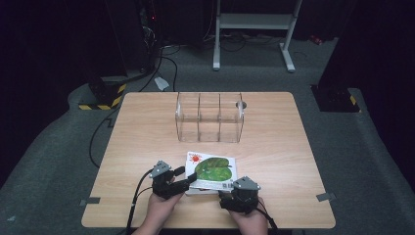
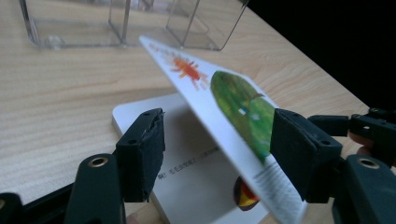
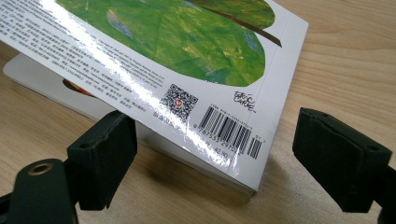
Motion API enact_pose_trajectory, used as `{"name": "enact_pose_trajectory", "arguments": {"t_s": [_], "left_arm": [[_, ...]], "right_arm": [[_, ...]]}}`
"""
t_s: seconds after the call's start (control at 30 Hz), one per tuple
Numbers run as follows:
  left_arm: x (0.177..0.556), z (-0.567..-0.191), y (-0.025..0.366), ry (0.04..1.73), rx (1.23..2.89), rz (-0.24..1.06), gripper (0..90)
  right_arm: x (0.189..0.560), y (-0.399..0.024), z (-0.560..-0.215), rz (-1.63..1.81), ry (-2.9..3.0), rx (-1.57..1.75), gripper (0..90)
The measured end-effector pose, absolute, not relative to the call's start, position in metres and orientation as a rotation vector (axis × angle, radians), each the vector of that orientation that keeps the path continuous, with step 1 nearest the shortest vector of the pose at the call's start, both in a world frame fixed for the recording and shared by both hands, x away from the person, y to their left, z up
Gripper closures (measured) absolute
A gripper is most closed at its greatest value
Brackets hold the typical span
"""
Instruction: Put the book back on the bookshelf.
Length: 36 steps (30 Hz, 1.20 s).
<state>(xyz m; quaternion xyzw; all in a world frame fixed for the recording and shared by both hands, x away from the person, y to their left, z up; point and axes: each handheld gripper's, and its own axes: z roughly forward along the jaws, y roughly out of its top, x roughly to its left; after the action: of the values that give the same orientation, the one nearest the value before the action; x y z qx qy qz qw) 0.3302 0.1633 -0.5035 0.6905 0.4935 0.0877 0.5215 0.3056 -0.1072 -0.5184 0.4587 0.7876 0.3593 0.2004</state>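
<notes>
1. The book (image 1: 212,170) lies on the table (image 1: 147,142) near its front edge, at about 6 o'clock from the clear organizer (image 1: 209,116). Back cover up, barcode toward the person.

2. Left gripper (image 1: 187,177): jaws parted, set astride the raised cover (image 2: 224,116). In the left gripper view one pad (image 2: 299,154) lies against the cover's printed face, while the other pad (image 2: 142,151) stands clear beneath it, over the white page (image 2: 196,186). No clamp is evident; the cover appears propped rather than pinched. Judgement: the cover is lifted at this edge to open a gap for a proper hold.

3. Right gripper (image 1: 234,194): released, jaws wide, at about 3 o'clock from the left gripper. In the right gripper view the book's near corner (image 3: 247,182) sits between the jaws, touching neither. Judgement: it is staged to take the spine side once the book is raised.

4. The organizer stands upright with three compartments, all vacant, well apart from the book. Judgement: the book is probably bound for one of them, on edge.
</notes>
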Motion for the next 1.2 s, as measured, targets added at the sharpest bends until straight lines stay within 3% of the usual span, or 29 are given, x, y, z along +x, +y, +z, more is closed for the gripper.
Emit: {"name": "enact_pose_trajectory", "arguments": {"t_s": [0.1, 0.5, 0.87, 1.2], "left_arm": [[0.338, -0.507, 0.159, 1.191, 1.653, 0.149, 37.0], [0.345, -0.511, 0.158, 1.172, 1.762, 0.132, 52.5], [0.341, -0.511, 0.161, 1.040, 1.865, 0.210, 61.5], [0.333, -0.509, 0.162, 0.939, 1.890, 0.288, 63.3]], "right_arm": [[0.306, -0.108, -0.519, 1.008, 2.206, 1.287, 14.4], [0.296, -0.114, -0.513, 1.098, 2.224, 1.247, 20.9], [0.299, -0.121, -0.512, 1.127, 2.182, 1.295, 23.5], [0.301, -0.125, -0.513, 1.137, 2.174, 1.311, 25.1]]}}
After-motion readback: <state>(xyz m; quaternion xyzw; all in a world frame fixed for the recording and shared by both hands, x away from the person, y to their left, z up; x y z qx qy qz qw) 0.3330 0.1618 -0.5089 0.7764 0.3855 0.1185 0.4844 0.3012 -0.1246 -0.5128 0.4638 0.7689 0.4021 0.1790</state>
